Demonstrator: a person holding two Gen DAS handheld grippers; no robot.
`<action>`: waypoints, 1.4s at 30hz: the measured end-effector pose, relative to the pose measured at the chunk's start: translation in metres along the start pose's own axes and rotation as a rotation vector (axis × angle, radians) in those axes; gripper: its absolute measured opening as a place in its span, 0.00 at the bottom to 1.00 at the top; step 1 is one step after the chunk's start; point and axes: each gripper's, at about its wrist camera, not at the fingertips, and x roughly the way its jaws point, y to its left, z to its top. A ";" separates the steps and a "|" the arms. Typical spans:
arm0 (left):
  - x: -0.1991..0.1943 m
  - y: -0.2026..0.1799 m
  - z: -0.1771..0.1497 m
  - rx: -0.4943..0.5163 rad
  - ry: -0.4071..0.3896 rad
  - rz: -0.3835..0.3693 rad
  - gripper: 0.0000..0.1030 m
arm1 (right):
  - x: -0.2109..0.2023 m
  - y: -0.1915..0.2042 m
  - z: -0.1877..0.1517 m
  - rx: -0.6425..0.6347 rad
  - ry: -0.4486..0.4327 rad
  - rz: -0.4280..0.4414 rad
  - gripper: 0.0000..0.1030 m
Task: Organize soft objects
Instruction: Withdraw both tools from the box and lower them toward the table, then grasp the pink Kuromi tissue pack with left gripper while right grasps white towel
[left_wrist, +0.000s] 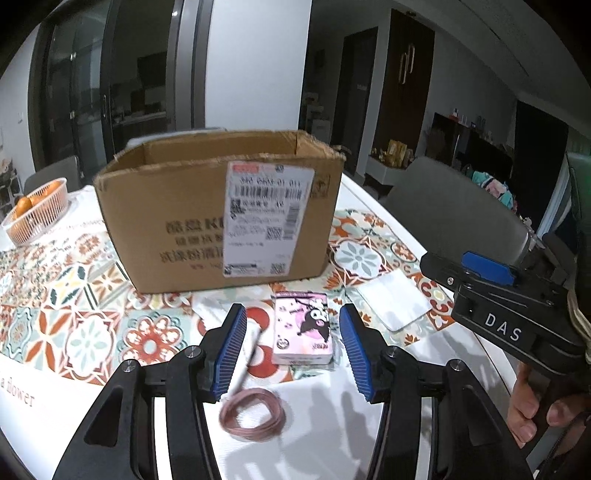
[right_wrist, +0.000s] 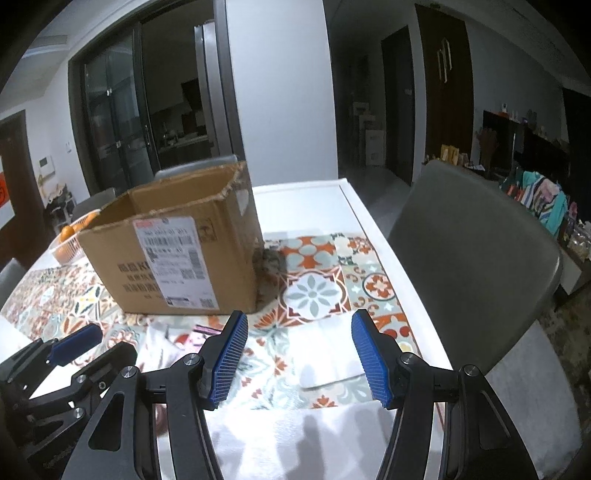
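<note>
My left gripper (left_wrist: 293, 350) hangs open just above the table. A pink cartoon-printed tissue pack (left_wrist: 301, 328) lies flat on the cloth beyond its fingertips, untouched. A coil of pinkish rubber bands (left_wrist: 251, 410) rests below the left finger. My right gripper (right_wrist: 301, 356) is also open, over a flat white pack (right_wrist: 328, 350) that lies on the tablecloth; the pads are clear of it. Behind both stands an open cardboard box (left_wrist: 221, 210) with a shipping label. A grey-brown fuzzy lump (right_wrist: 269, 266) sits against the box's right corner.
A basket of oranges (left_wrist: 37, 210) stands at the far left. A grey chair (right_wrist: 472, 258) is pushed up to the table's right edge. A hand (left_wrist: 532, 406) holds the right gripper's black housing (left_wrist: 509, 317). Crumpled clear wrapping (left_wrist: 212, 306) lies before the box.
</note>
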 end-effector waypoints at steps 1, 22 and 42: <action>0.003 -0.002 -0.001 0.000 0.007 0.000 0.51 | 0.003 -0.001 -0.001 -0.004 0.006 0.004 0.58; 0.058 -0.013 -0.015 -0.013 0.142 0.001 0.57 | 0.071 -0.015 -0.020 -0.053 0.168 0.030 0.58; 0.090 -0.012 -0.024 -0.035 0.210 -0.006 0.57 | 0.098 -0.012 -0.031 -0.117 0.233 -0.015 0.53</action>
